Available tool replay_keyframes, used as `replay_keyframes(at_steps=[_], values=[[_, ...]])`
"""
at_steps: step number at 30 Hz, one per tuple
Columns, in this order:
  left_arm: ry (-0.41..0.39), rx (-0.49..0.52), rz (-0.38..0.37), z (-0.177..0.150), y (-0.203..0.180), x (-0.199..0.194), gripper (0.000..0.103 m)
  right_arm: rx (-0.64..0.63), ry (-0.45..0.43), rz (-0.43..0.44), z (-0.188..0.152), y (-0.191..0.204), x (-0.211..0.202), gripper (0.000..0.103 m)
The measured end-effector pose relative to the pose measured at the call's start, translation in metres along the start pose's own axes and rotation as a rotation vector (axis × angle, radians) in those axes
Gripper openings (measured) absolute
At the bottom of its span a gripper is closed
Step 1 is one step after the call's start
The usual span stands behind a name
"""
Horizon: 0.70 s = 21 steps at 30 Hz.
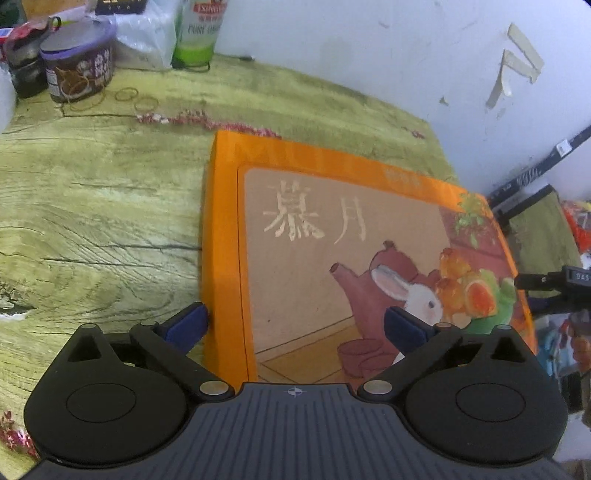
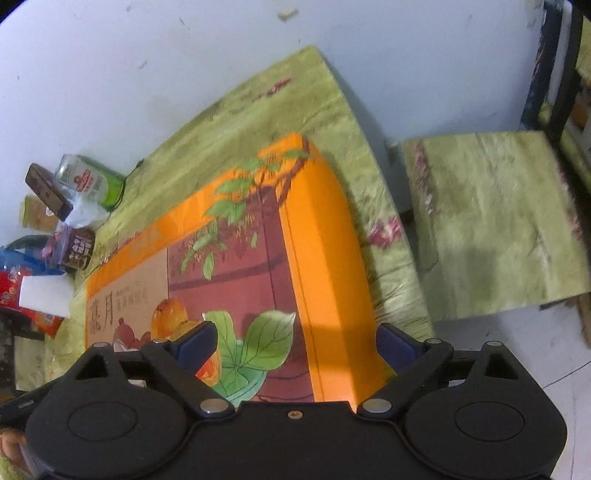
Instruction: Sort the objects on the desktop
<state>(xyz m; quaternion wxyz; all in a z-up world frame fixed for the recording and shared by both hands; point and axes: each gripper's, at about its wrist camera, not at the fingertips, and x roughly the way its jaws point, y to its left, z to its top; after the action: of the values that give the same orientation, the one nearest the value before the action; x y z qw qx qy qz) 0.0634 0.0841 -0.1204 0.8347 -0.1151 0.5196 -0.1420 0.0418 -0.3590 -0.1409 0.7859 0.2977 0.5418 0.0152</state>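
Note:
A large flat orange gift box (image 1: 332, 240) printed with a rabbit, a teapot and fruit lies on the green wood-print tablecloth (image 1: 92, 206). My left gripper (image 1: 295, 326) is open at the box's near left corner. One blue fingertip sits just outside the box's left side and the other is over the lid. The right wrist view shows the same orange box (image 2: 258, 258) from its other end. My right gripper (image 2: 295, 345) is open and straddles the box's near right edge, one finger over the lid and one beyond the orange side wall.
At the table's far left stand a purple-lidded tub (image 1: 77, 70), a green bottle (image 1: 199, 33), a plastic bag (image 1: 147, 37) and several rubber bands (image 1: 136, 98). Red snack packets (image 2: 22, 295) lie by the box. A cushioned chair (image 2: 491, 221) stands past the table's right edge. A white wall backs the table.

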Motion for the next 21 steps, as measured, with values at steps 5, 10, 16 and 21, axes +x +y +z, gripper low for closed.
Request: replay_keyframes(at_steps=[5,10,16,21], values=[[0.033,-0.004,0.002,-0.003,0.006,0.012,0.103,-0.016,0.018,-0.023,-0.005,0.002,0.012,0.099],[0.052,-0.011,0.003,-0.004,0.008,0.019,0.103,-0.01,0.039,-0.021,-0.008,0.003,0.025,0.103],[0.051,-0.019,0.007,-0.004,0.006,0.022,0.103,-0.012,0.036,-0.022,-0.008,0.004,0.024,0.103],[0.053,-0.028,0.009,-0.003,0.005,0.024,0.103,0.005,0.035,-0.029,-0.008,0.004,0.025,0.103]])
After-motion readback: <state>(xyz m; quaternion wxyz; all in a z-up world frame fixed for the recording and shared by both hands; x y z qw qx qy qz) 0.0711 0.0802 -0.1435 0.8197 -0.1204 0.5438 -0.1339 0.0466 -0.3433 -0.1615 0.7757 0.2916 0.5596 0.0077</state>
